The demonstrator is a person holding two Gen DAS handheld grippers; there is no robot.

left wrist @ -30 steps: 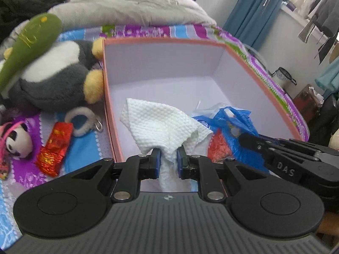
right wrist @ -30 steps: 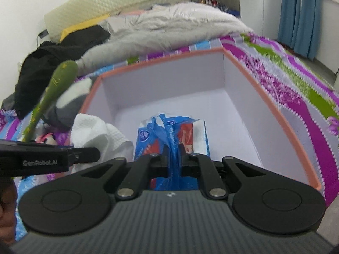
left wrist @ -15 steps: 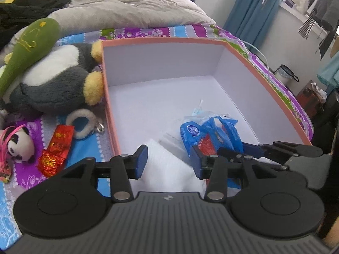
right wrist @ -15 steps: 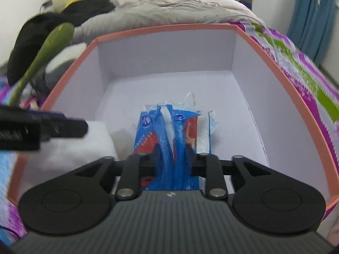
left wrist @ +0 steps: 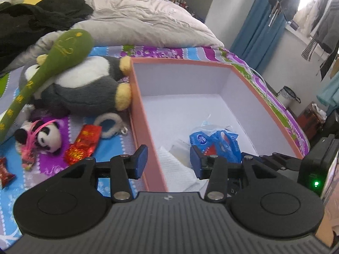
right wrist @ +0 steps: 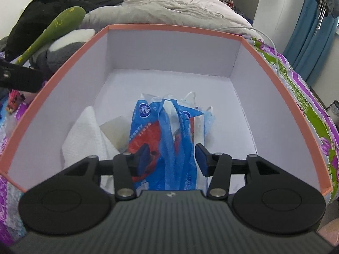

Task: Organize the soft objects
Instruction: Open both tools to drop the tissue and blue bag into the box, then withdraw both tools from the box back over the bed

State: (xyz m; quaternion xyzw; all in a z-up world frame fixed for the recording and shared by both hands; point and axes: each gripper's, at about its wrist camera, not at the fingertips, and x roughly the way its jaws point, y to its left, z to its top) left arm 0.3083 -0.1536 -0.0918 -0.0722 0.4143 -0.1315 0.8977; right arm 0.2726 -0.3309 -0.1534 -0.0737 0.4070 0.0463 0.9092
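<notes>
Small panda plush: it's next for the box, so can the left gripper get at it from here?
Probably yes. The small panda plush lies uncovered on the bedspread, left of the box, and the left gripper is open and empty.

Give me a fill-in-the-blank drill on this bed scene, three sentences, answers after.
1. The white cloth and the blue plastic bag both lie inside the ____ with the orange rim.
2. The small panda toy lies ____ the box, on the striped bedspread.
3. The green plush club rests on top of the grey and white ____.

Missing words: box; outside; plush toy
</notes>
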